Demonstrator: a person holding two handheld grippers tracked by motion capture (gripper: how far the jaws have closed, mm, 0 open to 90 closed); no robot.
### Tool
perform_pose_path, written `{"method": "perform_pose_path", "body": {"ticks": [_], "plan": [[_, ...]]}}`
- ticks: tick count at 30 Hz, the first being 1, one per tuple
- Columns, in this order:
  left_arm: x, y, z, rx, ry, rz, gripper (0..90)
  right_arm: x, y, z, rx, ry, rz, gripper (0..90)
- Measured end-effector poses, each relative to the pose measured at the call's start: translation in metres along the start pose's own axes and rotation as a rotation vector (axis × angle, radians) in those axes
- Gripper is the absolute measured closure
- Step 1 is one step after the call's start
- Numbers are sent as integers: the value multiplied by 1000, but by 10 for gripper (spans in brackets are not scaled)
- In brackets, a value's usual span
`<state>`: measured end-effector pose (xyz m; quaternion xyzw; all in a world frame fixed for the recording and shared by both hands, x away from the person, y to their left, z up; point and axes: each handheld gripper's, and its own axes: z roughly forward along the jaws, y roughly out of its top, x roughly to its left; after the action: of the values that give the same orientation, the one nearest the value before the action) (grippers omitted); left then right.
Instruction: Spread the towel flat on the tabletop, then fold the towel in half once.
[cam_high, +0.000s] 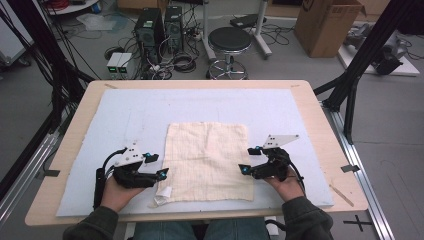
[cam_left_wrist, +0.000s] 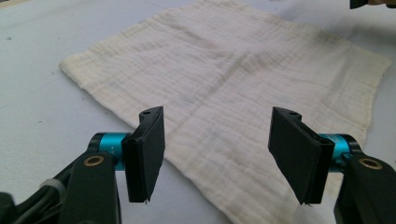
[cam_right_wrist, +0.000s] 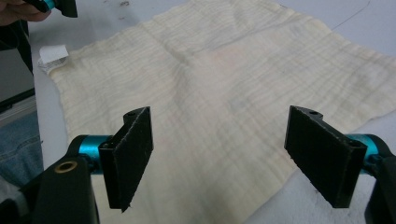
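Beyond the worktop (cam_high: 70, 150) at 12 o'clock, a black round stool (cam_high: 229, 40); at 11 o'clock two dark computer towers (cam_high: 159, 27) amid floor cables; at 1 o'clock a cardboard box (cam_high: 327, 25); none of it on the pale blue mat (cam_high: 125, 115), nothing lying between fingers and fabric. Cream cloth (cam_high: 207, 160) spread flat at mat centre, toward the 6 o'clock edge; a small white tag (cam_high: 164, 192) at its near corner at 7 o'clock. Left gripper (cam_high: 161, 166) just off the cloth's 9 o'clock edge, pointing toward 3 o'clock; in the left gripper view the cloth (cam_left_wrist: 233, 84) lying beyond and below the fingers (cam_left_wrist: 147, 154), its near edge running under the gap. Right gripper (cam_high: 248, 161) at the 3 o'clock edge, pointing toward 9 o'clock, tips over the cloth's border; in the right gripper view cloth (cam_right_wrist: 215, 84) below the fingers (cam_right_wrist: 130, 158). Both pairs of fingers spread wide, pads clear of the fabric, gripping nothing.
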<state>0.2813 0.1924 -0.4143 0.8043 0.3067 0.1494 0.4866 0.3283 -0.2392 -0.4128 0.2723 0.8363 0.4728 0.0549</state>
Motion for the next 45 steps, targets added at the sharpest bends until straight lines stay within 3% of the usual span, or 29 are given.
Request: {"method": "perform_pose_path", "body": {"ticks": [12,22,27,32,35,38,45], "plan": [[1,0,1,14,-1,17,362,1,3,2,-4,-4,-10,224],[3,-1,2,18,-3,-2,360,0,5,4,7,-2,-4,225],[11,4,7,41,-9,-26,372,-9,7,3,8,-4,13,227],[18,15,15,37,-3,-29,380,-20,10,3,21,-26,30,234],[24,20,21,64,-7,-27,385,-27,13,3,23,-43,32,243],[29,26,24,49,7,-38,397,-37,17,4,27,-52,49,243],[47,37,30,35,19,-101,417,-49,40,8,71,-72,38,253]]}}
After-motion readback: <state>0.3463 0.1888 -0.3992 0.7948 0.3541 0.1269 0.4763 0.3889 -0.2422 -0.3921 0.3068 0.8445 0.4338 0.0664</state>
